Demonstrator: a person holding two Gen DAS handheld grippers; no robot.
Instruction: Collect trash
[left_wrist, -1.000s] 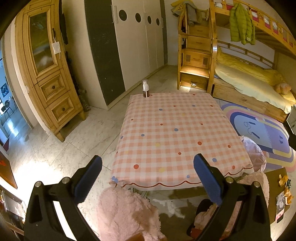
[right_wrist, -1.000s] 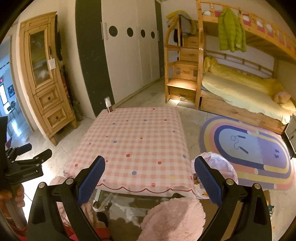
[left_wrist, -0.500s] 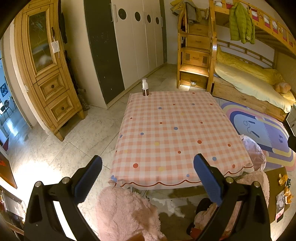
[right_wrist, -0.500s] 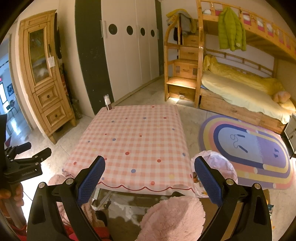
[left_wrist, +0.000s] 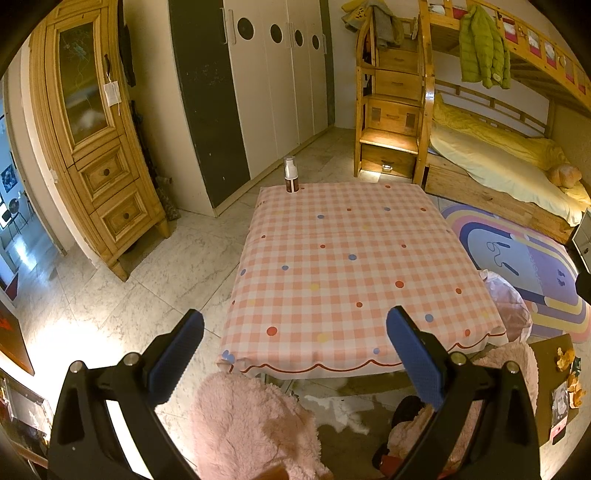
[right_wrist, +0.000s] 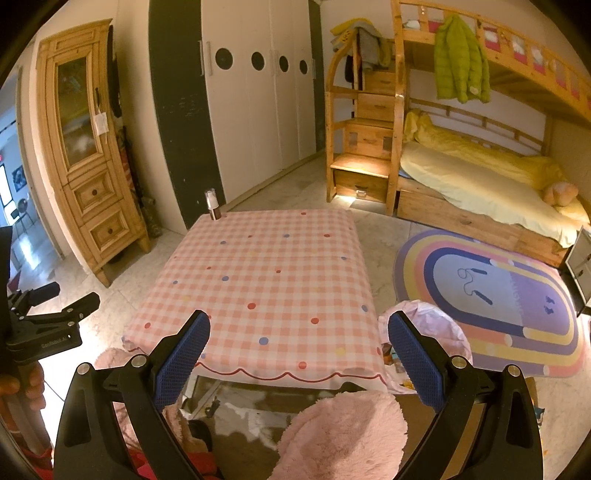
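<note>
Left gripper (left_wrist: 293, 345) and right gripper (right_wrist: 297, 341) both gape wide, empty; a small bottle (left_wrist: 291, 180) stands at the checked table's (left_wrist: 343, 258) eleven-o'clock corner; pink trash bag (right_wrist: 428, 332) at four o'clock.

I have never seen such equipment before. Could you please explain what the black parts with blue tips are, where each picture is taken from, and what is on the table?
There is no robot here. A person holds a two-finger gripper in each hand, and each gripper carries a wide-angle camera that looks forward along its fingers. The black arms with blue pads at the bottom of each picture are those fingers.

One picture comes from the left gripper, the other from the right gripper. Both are open and hold nothing. In the right view, the left gripper also shows at the left edge.

Both look over a table with a pink checked cloth. Only a small bottle stands on it, at the far left corner. A pink bag sits on the floor beside the table's right side.
</note>
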